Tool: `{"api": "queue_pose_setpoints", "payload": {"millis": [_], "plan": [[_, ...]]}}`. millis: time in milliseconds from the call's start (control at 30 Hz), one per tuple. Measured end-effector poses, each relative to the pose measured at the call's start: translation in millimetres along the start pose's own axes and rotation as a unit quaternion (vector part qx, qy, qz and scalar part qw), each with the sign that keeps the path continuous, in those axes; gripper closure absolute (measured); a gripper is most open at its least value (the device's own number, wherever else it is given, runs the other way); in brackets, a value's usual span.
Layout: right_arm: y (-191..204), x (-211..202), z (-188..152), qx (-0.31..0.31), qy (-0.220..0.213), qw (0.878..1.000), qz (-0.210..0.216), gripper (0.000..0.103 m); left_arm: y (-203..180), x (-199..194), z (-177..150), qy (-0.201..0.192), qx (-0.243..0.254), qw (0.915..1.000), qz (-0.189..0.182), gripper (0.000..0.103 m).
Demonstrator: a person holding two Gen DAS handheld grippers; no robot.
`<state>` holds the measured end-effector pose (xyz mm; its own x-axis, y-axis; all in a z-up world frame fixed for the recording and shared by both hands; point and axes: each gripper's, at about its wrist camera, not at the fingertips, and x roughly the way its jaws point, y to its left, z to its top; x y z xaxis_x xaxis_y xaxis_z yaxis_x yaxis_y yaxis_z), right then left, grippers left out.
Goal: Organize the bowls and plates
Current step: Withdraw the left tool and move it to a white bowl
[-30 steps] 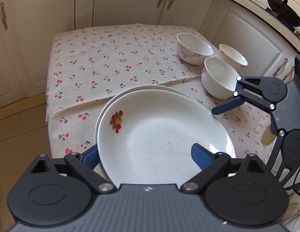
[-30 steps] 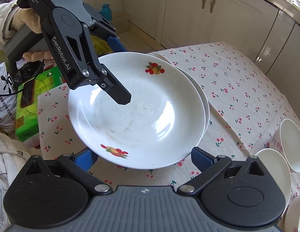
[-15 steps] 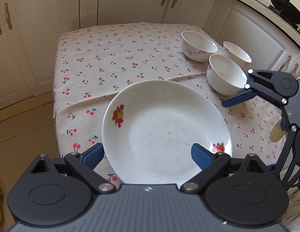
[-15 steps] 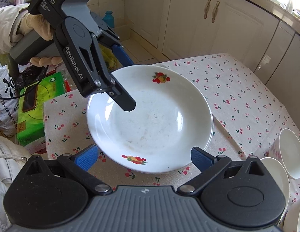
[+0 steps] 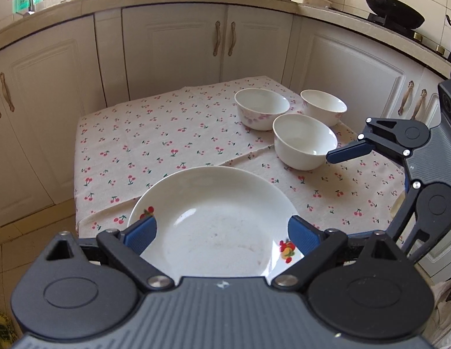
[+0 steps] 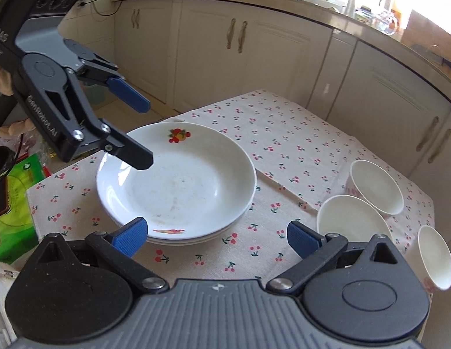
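A stack of white plates with fruit prints [image 5: 213, 221] [image 6: 178, 183] rests on the cherry-print tablecloth [image 5: 155, 139]. My left gripper [image 5: 222, 232] is open, its blue pads either side of the stack's near rim; in the right wrist view it [image 6: 144, 132] hovers above the stack's left edge, holding nothing. Three white bowls [image 5: 304, 142] [image 5: 261, 110] [image 5: 324, 109] stand apart at the far right; they also show in the right wrist view [image 6: 350, 218]. My right gripper [image 6: 216, 238] is open and empty, between the plates and the bowls.
White kitchen cabinets [image 5: 173, 49] surround the small table on the far sides. A green packet [image 6: 10, 203] lies beyond the table's left edge. A black wok [image 5: 394, 14] sits on the counter at the right.
The left gripper set the top plate down onto the stack, opened, and lifted back and up. Both cameras have pulled away and tilted up.
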<state>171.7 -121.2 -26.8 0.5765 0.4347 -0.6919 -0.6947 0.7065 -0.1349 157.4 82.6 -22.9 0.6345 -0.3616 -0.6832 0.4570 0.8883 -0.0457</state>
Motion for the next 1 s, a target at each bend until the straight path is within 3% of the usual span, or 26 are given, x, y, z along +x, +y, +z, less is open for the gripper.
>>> {"api": "queue_pose_setpoints", "payload": {"millis": [133,333,600,1000], "plan": [[-4,-5,-11,0.032,-0.011,0.999,-0.040,0.000,-17,-1,-1,-0.015,-0.002,0.9999,-0.007,0.006],[-15,-18,-28,0.098,-0.035,0.992,-0.067,0.000,-34,6,2,-0.013,-0.002,0.9999,-0.011,0.006],[-30,-24,-54,0.119,-0.031,0.984,-0.128,0.000,-55,27,22,-0.004,0.014,0.9997,-0.021,0.006],[-62,-14,-74,0.146,-0.042,0.977,-0.149,0.000,-79,90,67,0.018,0.050,0.9979,-0.039,0.006]]}}
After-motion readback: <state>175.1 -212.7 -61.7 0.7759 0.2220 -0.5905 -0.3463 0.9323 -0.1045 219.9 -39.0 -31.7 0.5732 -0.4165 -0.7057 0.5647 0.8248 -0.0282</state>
